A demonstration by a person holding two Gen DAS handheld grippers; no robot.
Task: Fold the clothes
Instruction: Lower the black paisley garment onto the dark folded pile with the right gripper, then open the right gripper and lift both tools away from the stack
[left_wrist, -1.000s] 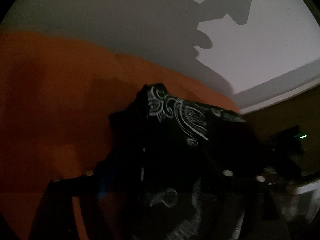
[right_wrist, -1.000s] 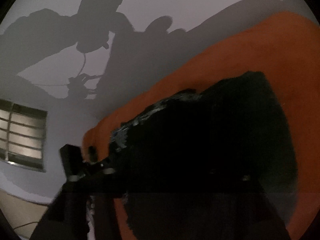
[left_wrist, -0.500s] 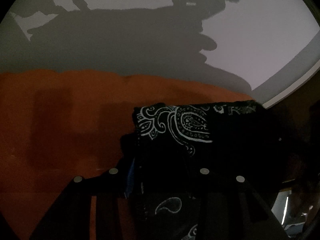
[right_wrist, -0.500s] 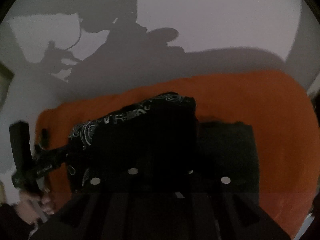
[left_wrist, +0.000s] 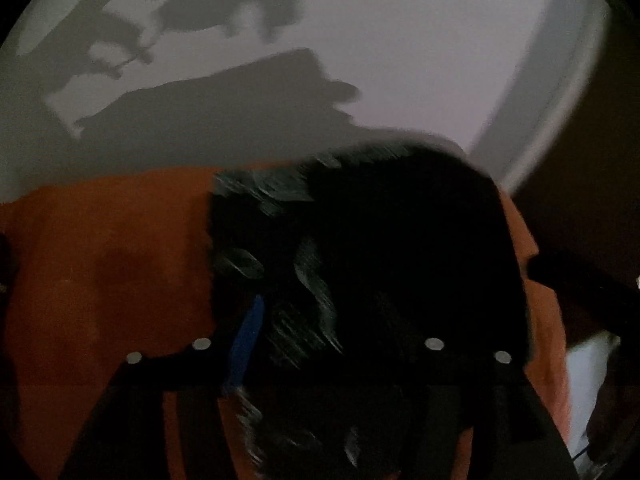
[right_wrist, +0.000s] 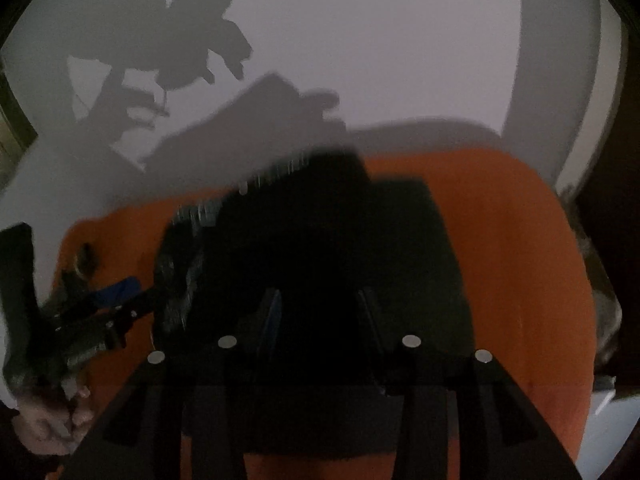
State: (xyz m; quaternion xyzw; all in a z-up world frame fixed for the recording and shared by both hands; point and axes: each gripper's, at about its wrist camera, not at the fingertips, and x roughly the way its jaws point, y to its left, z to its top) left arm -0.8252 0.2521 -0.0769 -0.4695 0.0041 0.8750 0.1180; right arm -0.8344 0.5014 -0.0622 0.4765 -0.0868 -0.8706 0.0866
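Both your tongs have just been opening, so the fold looks laid. The black cloth (left_wrist: 380,248) lies on the orange cover (left_wrist: 104,280) between the left tongs' (left_wrist: 316,344) jaws and ahead of the right tongs (right_wrist: 316,340); whether either grips it, you cannot tell.

I count one black cloth with a pale paisley print (left_wrist: 360,248), bunched and blurred, on one orange-covered surface (left_wrist: 100,272). Beside it toward the right edge of that surface I make out one plain dark folded piece (right_wrist: 420,232), though it is too dim to be sure what it is. Two black two-finger grippers: the left gripper (right_wrist: 132,300) and the right gripper (right_wrist: 320,300). One bare hand (right_wrist: 48,424) shows, gripping the left handle.
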